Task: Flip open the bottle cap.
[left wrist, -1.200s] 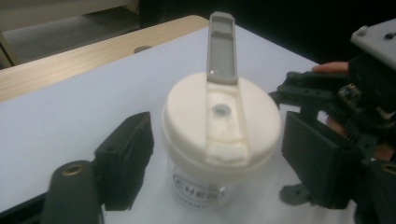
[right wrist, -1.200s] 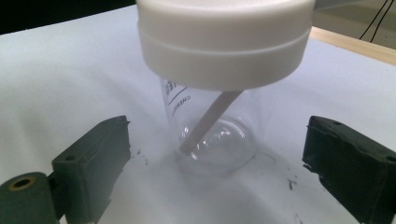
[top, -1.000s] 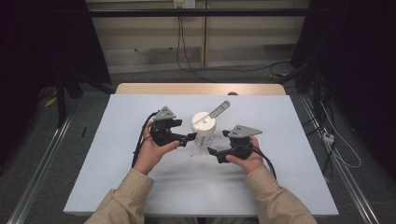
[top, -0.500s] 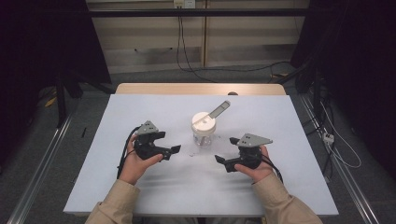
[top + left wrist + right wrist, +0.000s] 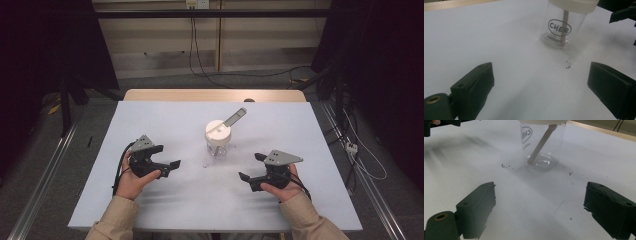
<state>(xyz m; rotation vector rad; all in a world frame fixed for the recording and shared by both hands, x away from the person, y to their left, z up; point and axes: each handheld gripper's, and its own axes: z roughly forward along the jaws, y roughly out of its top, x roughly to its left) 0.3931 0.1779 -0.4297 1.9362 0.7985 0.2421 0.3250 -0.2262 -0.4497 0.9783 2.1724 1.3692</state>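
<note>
Looking done: jar point(image 5: 218, 141) stands capped at frame center, stick point(image 5: 233, 118) through lid. We've got left gripper point(image 5: 169, 169) opening, empty; right gripper point(image 5: 252, 167) narrowing, empty. Nothing left but parking.

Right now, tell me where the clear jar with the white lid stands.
In the high view the jar stands upright near the middle of the white table, ahead of and between the left gripper and right gripper, touching neither.

One clear jar point(image 5: 218, 145) with one white lid point(image 5: 218, 131) stood ahead of both grippers' fingers, holding one stick point(image 5: 541, 143). Two grippers were there, left gripper point(image 5: 170, 167) and right gripper point(image 5: 251, 167).
</note>
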